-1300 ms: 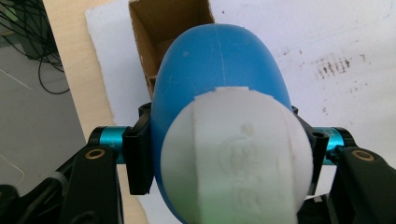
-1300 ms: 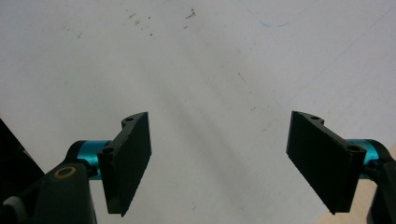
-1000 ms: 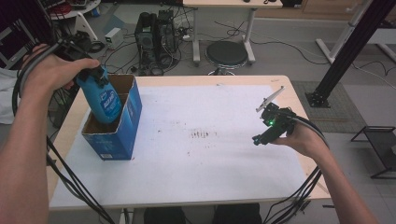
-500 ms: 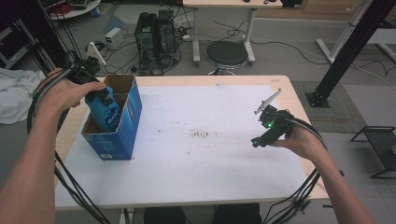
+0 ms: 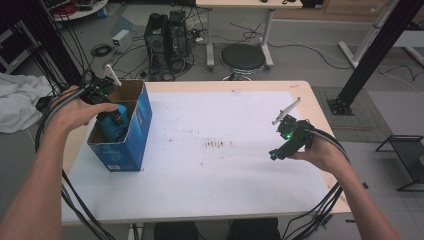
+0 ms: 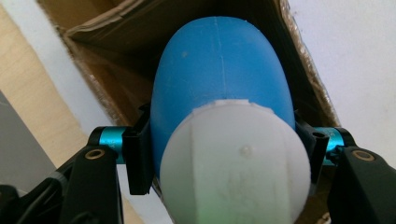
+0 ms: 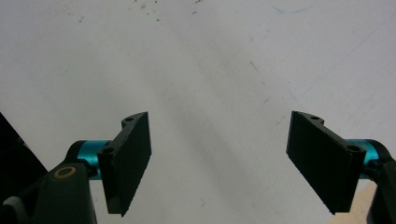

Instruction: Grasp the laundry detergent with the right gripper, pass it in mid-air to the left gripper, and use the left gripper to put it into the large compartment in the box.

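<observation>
A blue bottle (image 6: 219, 79) with a white cap (image 6: 233, 163) is clamped between the jaws of my left gripper (image 6: 222, 158), pointing down into an open blue cardboard box (image 5: 131, 135) at the table's left. In the high view the blue bottle (image 5: 116, 122) sits mostly inside the box under my left hand, and my left gripper (image 5: 107, 112) is over the opening. My right gripper (image 5: 276, 154) hovers over the white table sheet at the right. Its jaws stand wide apart in the right gripper view (image 7: 219, 163), with nothing between them.
The white sheet (image 5: 220, 165) covers most of the wooden table (image 5: 320, 107), with a brown smudge (image 5: 216, 144) near its middle. Cables trail from both grippers off the front edge. A stool (image 5: 242, 57), computer towers and black frame posts stand on the floor beyond.
My left hand has lowered the blue bottle from above the box down into it. The right hand and gripper have stayed where they were.
</observation>
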Motion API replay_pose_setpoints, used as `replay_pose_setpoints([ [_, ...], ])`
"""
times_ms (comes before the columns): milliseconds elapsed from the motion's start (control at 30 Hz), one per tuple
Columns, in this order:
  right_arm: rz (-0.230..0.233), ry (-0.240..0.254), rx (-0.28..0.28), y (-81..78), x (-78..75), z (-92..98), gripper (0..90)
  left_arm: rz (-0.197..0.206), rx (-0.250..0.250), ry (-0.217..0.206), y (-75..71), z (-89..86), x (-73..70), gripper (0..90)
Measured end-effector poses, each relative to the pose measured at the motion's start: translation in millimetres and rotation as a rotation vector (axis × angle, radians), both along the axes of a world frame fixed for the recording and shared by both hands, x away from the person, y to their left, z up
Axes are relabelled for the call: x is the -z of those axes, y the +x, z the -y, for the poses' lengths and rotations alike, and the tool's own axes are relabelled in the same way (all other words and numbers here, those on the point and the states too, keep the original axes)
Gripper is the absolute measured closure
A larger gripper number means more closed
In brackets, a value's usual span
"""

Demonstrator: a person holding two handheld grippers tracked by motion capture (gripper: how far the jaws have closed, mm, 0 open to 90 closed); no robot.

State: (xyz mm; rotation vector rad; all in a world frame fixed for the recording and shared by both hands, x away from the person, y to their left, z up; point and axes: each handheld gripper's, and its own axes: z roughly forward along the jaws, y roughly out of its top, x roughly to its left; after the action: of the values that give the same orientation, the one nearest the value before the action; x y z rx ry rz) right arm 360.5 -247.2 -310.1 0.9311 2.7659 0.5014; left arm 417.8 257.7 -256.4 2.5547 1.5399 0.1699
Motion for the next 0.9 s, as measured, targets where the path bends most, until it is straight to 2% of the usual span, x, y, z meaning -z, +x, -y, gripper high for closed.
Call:
replay_pose_setpoints([
  [167, 0.004, -0.002, 0.000, 0.0, 1.0, 0.1, 21.4, 0.007, 0.042, -0.004, 0.5, 0.3, 8.3, 38.0],
  [233, 0.002, -0.003, 0.000, -0.2, 1.9, -0.6, 21.4, -0.001, 0.073, 0.003, 0.8, -0.2, 9.3, 38.0],
  [300, -0.001, -0.006, 0.001, -0.5, 2.4, -1.1, 21.4, 0.010, 0.099, 0.001, 0.3, 0.7, 11.3, 38.0],
  [367, -0.005, -0.010, -0.003, -0.2, 2.6, -1.7, 21.4, -0.007, 0.130, 0.012, 1.0, 0.8, 13.2, 38.0],
  [400, -0.004, -0.012, -0.007, 0.0, 2.6, -1.5, 21.4, -0.001, 0.122, 0.002, 0.6, 1.5, 15.4, 38.0],
  [500, -0.003, -0.008, -0.005, -1.0, 2.3, -2.8, 21.4, -0.015, 0.128, -0.003, 1.6, 0.3, 17.8, 38.0],
  [600, -0.002, -0.014, 0.003, -2.1, 1.7, -3.3, 21.4, -0.018, 0.142, 0.002, 2.6, 1.1, 21.4, 38.0],
  [633, 0.000, -0.015, -0.001, -1.8, 1.9, -2.9, 21.4, -0.013, 0.132, -0.008, 2.3, 2.3, 23.6, 38.0],
  [667, 0.006, -0.010, -0.005, -1.4, 2.6, -2.6, 21.4, -0.022, 0.144, -0.002, 3.0, 1.8, 24.8, 38.0],
  [900, 0.001, -0.014, -0.006, -1.1, 3.8, -2.2, 21.4, -0.008, 0.140, -0.018, 3.2, -0.7, 26.0, 38.0],
])
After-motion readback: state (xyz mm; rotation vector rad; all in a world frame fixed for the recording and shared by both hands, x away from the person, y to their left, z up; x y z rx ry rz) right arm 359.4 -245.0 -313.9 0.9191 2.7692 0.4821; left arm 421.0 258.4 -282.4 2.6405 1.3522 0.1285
